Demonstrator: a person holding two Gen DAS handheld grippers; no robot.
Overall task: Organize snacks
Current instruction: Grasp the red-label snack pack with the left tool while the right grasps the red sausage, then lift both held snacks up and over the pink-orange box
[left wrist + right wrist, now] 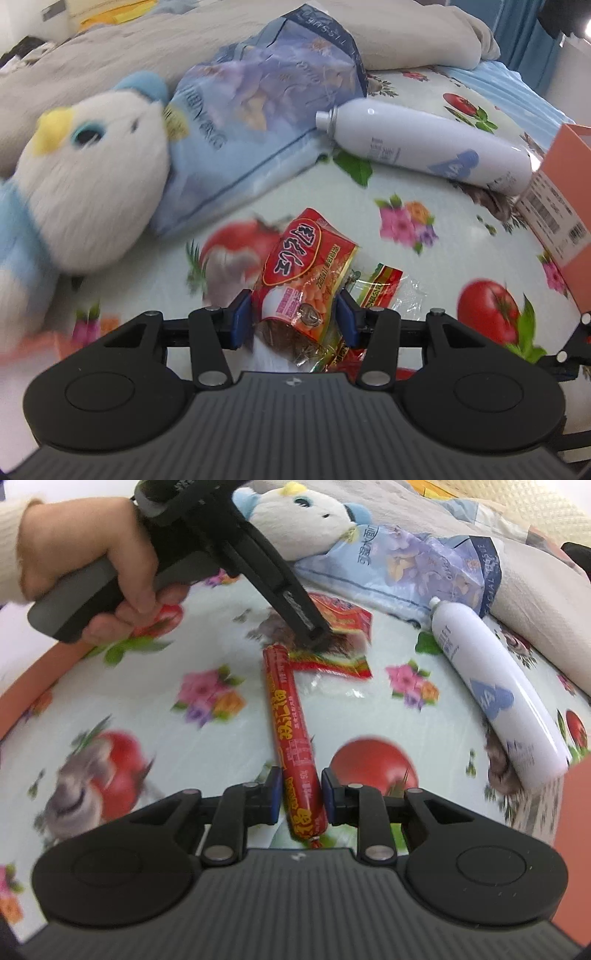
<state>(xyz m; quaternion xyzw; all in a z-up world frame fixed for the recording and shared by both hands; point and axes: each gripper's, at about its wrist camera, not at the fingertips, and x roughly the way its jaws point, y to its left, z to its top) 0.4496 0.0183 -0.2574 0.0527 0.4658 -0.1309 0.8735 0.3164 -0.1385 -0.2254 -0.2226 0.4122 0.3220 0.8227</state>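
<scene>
In the left wrist view my left gripper (294,319) is shut on a red peanut snack packet (306,266), its blue pads pressing both sides. A second red, green and clear wrapper (384,284) lies just right of it. In the right wrist view my right gripper (301,797) is shut on the near end of a long red sausage stick (291,720), which points away across the flowered bedsheet (147,709). The left gripper (317,637), held by a hand (92,565), reaches down onto the red packet (343,614) beyond the sausage's far end.
A white and blue plush toy (92,177) lies left, against a blue tissue pack (266,110). A white bottle (424,147) lies on its side at the right, next to an orange box (565,192). Beige bedding (406,33) is piled behind.
</scene>
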